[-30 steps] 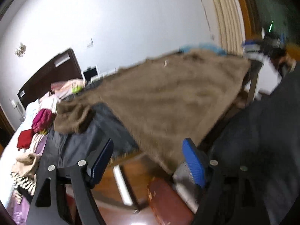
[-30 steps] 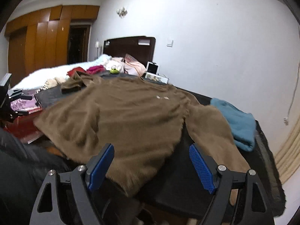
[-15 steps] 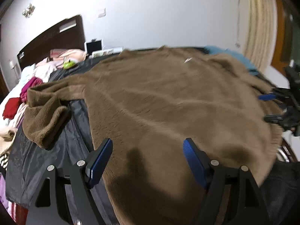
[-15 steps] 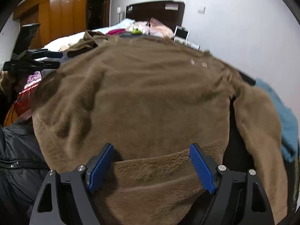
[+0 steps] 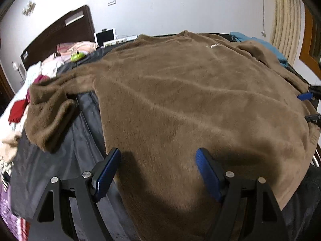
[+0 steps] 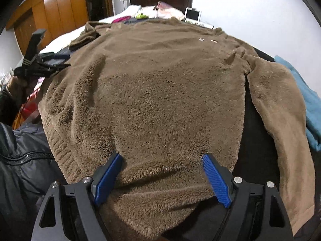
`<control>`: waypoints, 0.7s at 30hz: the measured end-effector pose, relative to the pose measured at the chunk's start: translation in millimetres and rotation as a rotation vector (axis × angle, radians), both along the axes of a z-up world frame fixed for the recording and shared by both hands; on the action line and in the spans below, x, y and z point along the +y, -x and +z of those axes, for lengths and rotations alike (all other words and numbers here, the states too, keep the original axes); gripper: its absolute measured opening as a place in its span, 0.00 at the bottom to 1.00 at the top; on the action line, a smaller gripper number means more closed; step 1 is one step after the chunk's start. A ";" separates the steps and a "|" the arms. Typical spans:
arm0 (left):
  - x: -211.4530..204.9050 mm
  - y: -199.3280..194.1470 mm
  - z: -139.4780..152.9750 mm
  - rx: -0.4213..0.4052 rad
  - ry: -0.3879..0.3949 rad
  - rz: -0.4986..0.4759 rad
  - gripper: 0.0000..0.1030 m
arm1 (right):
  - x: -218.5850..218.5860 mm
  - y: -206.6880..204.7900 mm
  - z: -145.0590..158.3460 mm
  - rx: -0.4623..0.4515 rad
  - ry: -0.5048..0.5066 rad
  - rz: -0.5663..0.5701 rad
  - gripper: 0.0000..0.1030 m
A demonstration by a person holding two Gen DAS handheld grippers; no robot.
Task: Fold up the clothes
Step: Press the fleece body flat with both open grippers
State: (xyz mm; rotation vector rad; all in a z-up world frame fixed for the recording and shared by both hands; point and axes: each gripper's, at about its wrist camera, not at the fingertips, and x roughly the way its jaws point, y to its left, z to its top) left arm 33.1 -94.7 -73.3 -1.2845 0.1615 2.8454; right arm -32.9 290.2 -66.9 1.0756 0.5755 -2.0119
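Note:
A brown fleece sweater (image 5: 180, 104) lies spread flat on a dark table cover (image 5: 60, 156), hem toward me; it fills the right wrist view (image 6: 160, 92) too. Its left sleeve (image 5: 48, 110) is bunched on the cover and its right sleeve (image 6: 280, 120) runs down the table's right side. My left gripper (image 5: 158, 170) is open, low over the hem's left part. My right gripper (image 6: 162, 176) is open over the hem's right part, with the hem edge between its blue pads (image 6: 215, 180). Each gripper shows in the other's view, the right (image 5: 307, 100) and the left (image 6: 46, 60).
A blue garment (image 6: 309, 104) lies at the table's right edge. A bed with a pile of clothes (image 5: 24, 92) and a dark headboard (image 5: 60, 32) stands at the left. A black jacket (image 6: 22, 160) is at the lower left. Wooden wardrobes (image 6: 56, 14) line the far wall.
Both grippers have moved in and down over the sweater's hem, still open. The left view swung from the table's side and floor to facing the sweater.

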 end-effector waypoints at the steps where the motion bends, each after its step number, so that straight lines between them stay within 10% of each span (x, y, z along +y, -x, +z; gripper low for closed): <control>1: 1.3 2.9 4.0 0.005 0.004 -0.009 0.78 | -3.4 2.6 7.0 0.016 0.003 0.008 0.82; 6: 5.3 40.7 19.4 0.014 0.020 -0.016 0.78 | -28.1 32.8 33.5 0.059 0.048 0.025 0.82; 21: -15.3 94.5 -10.3 -0.102 -0.040 0.033 0.79 | -30.7 68.2 -9.8 -0.024 -0.006 0.046 0.84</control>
